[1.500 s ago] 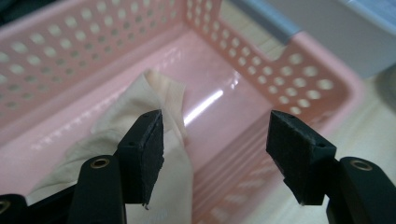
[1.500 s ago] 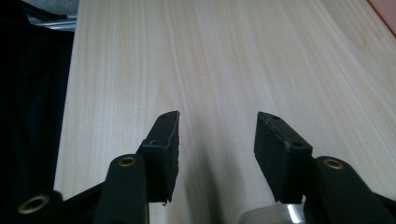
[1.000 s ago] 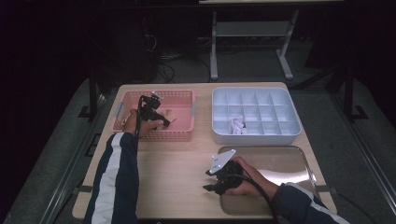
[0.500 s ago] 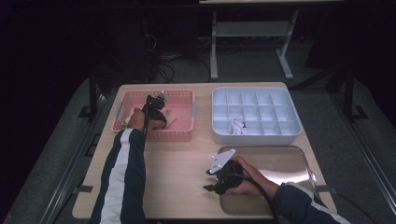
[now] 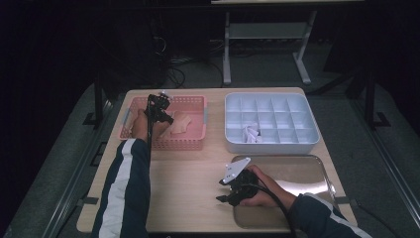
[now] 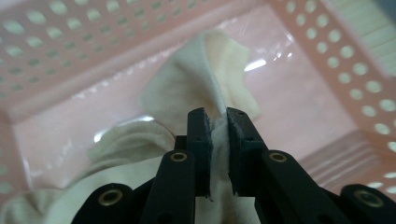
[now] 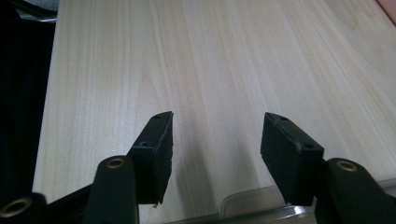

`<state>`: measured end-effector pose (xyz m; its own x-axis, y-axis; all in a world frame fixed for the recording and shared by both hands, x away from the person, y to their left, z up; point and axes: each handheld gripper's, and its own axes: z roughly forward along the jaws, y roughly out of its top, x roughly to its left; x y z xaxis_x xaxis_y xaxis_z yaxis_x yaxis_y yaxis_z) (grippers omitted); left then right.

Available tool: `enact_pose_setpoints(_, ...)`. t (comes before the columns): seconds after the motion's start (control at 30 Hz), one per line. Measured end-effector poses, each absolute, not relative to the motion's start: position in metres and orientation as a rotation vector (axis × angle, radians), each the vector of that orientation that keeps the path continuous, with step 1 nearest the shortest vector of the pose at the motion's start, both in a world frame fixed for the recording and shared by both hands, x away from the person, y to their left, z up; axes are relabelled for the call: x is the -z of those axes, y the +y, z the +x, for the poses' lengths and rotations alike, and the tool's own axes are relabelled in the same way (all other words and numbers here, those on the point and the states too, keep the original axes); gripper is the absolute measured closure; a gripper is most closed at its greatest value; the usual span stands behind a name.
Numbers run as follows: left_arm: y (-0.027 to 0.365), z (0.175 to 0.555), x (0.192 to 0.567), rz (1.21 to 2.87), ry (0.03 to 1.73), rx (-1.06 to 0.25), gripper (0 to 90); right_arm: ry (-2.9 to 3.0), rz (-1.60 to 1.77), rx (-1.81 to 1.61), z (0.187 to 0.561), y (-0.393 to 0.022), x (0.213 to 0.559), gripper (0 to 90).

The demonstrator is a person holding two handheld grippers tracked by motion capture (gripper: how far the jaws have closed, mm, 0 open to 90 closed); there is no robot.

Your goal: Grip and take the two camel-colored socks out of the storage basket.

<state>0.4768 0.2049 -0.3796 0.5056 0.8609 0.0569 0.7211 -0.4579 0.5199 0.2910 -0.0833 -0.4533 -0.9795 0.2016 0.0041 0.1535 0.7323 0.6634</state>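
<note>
Since the earlier frames the left gripper (image 5: 159, 106) has been closing its jaws, and a fold of the cream cloth (image 6: 205, 88) now sits pinched between the pads, as the left gripper view shows; the person's left hand has also risen a little inside the pink basket (image 5: 195, 141). The cloth runs from the pinch both ahead of the jaws and back beneath them, lying on the basket's pink floor, with the perforated walls rising around the claw. A second pale piece (image 5: 181, 124) lies in the basket just to the right of the claw.

The right gripper (image 5: 233, 190) has not shifted. Its jaws are spread with nothing between them, over bare wooden table (image 7: 187, 60), and the rim of the steel tray (image 7: 243, 198) lies directly under them. The white divided box (image 5: 270, 144), well beyond this claw, holds small white folded items (image 5: 251, 133) in one front compartment.
</note>
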Motion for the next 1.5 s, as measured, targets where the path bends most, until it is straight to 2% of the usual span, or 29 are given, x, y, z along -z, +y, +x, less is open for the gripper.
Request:
enact_pose_setpoints(0.9,0.223,0.441,0.313,2.01,1.106,-0.518,82.5,2.86,0.334,-1.129,0.293,-0.086,0.451,40.3)
enact_pose_setpoints(1.2,0.224,0.424,0.3,1.966,1.032,-0.526,82.6,2.861,0.336,-1.128,0.292,-0.086,0.451,39.1)
enact_pose_setpoints(1.5,0.222,0.39,0.282,1.947,0.927,-0.521,82.7,2.851,0.34,-1.137,0.292,-0.087,0.449,38.7)
